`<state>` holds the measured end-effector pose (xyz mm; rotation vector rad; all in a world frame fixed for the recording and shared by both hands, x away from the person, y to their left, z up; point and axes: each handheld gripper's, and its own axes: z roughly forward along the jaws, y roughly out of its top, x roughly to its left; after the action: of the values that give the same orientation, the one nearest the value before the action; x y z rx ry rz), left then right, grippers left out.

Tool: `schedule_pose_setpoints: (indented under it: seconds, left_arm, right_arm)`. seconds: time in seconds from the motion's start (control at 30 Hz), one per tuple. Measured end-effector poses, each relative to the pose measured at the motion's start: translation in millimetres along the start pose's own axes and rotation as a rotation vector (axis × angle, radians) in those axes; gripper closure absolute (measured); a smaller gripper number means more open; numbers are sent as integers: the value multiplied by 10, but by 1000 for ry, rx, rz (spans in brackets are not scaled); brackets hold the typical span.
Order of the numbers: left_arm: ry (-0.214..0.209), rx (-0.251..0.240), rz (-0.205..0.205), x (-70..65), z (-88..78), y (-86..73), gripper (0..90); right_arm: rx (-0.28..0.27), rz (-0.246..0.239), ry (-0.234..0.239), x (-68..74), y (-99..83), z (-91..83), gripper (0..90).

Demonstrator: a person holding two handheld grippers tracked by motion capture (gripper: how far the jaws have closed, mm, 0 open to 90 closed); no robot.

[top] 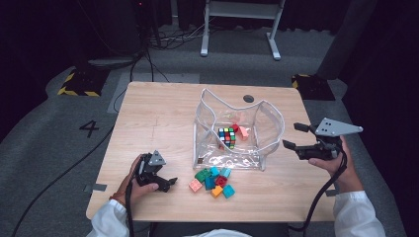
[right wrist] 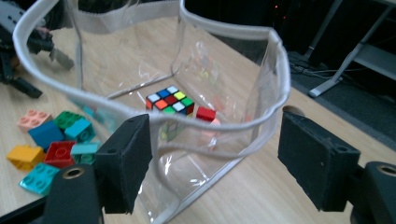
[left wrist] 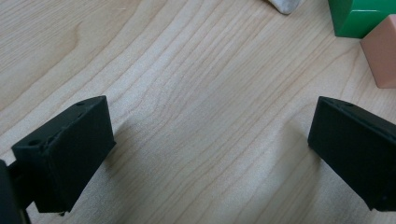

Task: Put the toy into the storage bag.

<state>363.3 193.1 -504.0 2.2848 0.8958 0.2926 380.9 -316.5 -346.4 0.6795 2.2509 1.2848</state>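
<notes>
Looks like the bricks go into the clear bag [top: 267, 129] mid-counter, which already holds a puzzle cube [top: 227, 137] and a couple of bricks. The brick pile [top: 213, 180] sits just in front of the bag. The right claw [top: 295, 136] is wide open and empty beside the bag's right rim; pinch that rim to steady the mouth. The left claw [top: 168, 183], also open and empty, rests left of the pile: go for the peach brick [left wrist: 382, 57] first, squarely.

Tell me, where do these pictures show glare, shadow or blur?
High view: lit table, dark surroundings. Right gripper view: pale glare streaks on the clear bag, near jaws soft. Left gripper view: sharp wood grain, soft shadows beside each jaw, green block cut by the frame edge.
</notes>
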Motion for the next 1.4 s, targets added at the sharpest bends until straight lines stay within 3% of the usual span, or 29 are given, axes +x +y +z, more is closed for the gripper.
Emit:
schedule_pose_setpoints:
  seconds: [0.3,0.6,0.8,0.97,1.4]
  left_arm:
    - [0,1,2,1,-1,0,4]
    - [0,1,2,0,-1,0,4]
    - [0,1,2,0,-1,0,4]
    - [-1,1,2,0,-2,0,4]
    - [-2,2,2,2,-2,1,4]
  right_arm:
    - [41,4,36,125,-363,105,260]
    - [69,8,87,311,-603,271,277]
    - [92,3,145,478,-711,434,291]
    - [140,-44,184,666,-780,613,301]
    - [178,-44,325,1049,-906,929,305]
